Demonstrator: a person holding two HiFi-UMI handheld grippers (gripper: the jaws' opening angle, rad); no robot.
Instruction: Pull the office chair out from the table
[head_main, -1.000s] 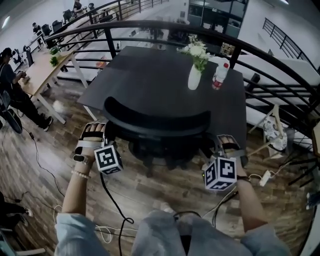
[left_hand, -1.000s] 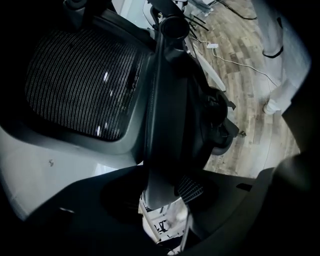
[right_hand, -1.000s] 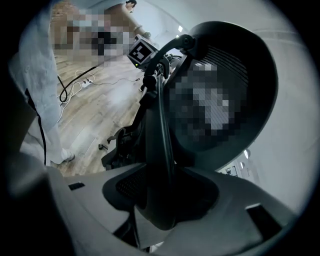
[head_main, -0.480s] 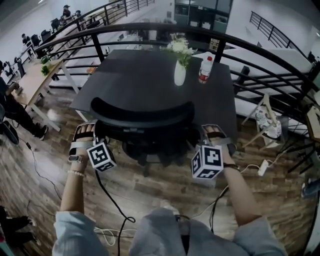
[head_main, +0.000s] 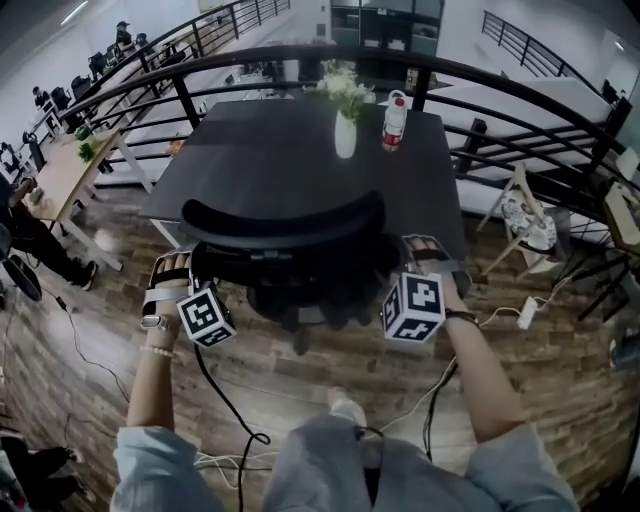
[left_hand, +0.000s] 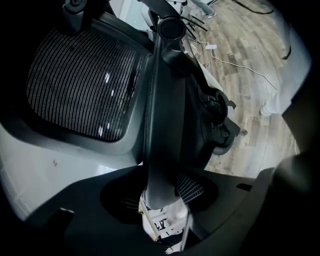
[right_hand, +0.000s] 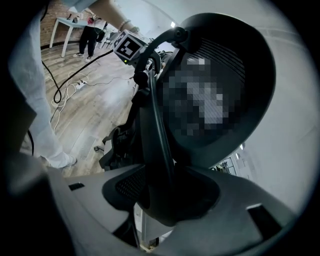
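The black office chair (head_main: 285, 225) stands at the near edge of the dark table (head_main: 280, 150), its curved backrest towards me. My left gripper (head_main: 192, 266) is shut on the backrest's left edge. My right gripper (head_main: 402, 258) is shut on its right edge. In the left gripper view the backrest's frame bar (left_hand: 162, 125) runs down between the jaws of the left gripper (left_hand: 160, 200), with the mesh back (left_hand: 80, 85) to its left. In the right gripper view the frame rim (right_hand: 155, 135) sits the same way in the right gripper (right_hand: 160, 200). The seat and base are mostly hidden.
A white vase of flowers (head_main: 344, 130) and a bottle (head_main: 394, 118) stand at the table's far side. A black railing (head_main: 520, 100) curves behind and to the right. Cables (head_main: 230, 420) and a power strip (head_main: 527, 312) lie on the wooden floor. A wooden desk (head_main: 60, 170) with people stands far left.
Both grippers and the chair's backrest have shifted a little together towards me, away from the table's near edge. The head view has swung as well.
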